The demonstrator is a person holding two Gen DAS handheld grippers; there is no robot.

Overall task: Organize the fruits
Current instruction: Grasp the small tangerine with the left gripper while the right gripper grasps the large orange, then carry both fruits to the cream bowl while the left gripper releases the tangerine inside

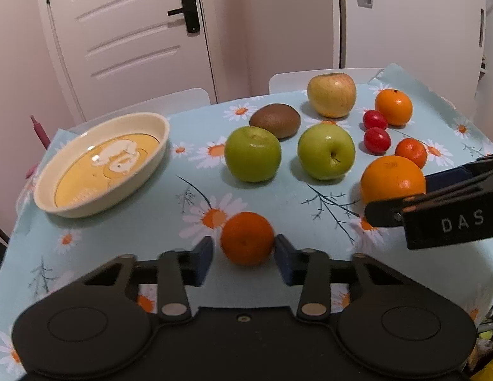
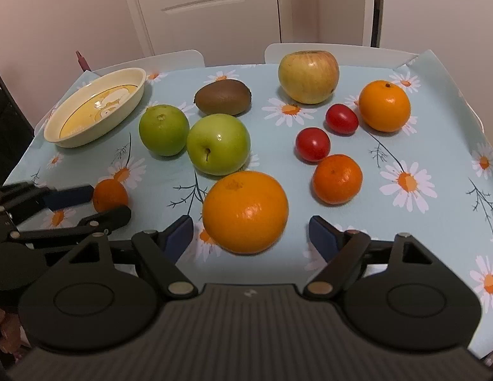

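The dish (image 1: 102, 165) sits empty at ten o'clock, presumably the fruits' destination. The left gripper (image 1: 244, 255) is pinched on the mandarin (image 1: 247, 238), small, deep orange and dimpled, at six o'clock. The right gripper (image 2: 251, 233) stands wide around the orange (image 2: 245, 212), bigger, glossy, paler, pads clear of its skin, apparently ready to grip.

small mandarin (image 1: 247, 238) on daisy cloth, big orange (image 2: 245, 212) nearby (both upright)

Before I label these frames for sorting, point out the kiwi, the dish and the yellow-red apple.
kiwi (image 1: 275, 120), left wrist view, middle of its brown skin.
dish (image 1: 48, 195), left wrist view, near cream rim.
yellow-red apple (image 2: 308, 77), right wrist view, front face.
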